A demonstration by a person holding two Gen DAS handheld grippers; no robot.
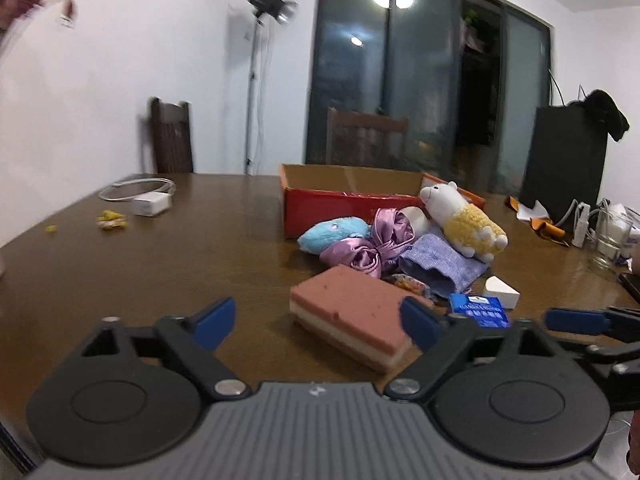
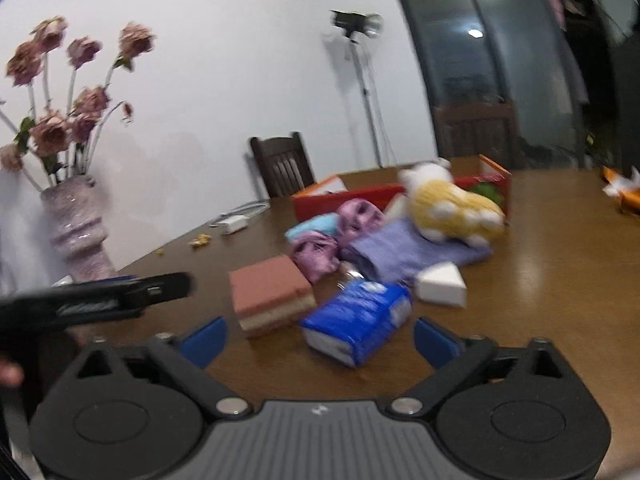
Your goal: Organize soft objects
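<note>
Both tools gape, nothing between blue pads: my left tool (image 1: 318, 322) near sponge (image 1: 352, 316), right tool (image 2: 320, 344) near tissue pack (image 2: 356, 320) on worktop (image 1: 160, 260).

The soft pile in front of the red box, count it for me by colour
Purple: 3, two satin drawstring pouches and a knitted cloth
Blue: 2, light-blue plush toy and blue tissue pack
Pink: 1, layered sponge block
Yellow and white: 1, plush alpaca
White: 1, foam wedge
Total: 8
</note>
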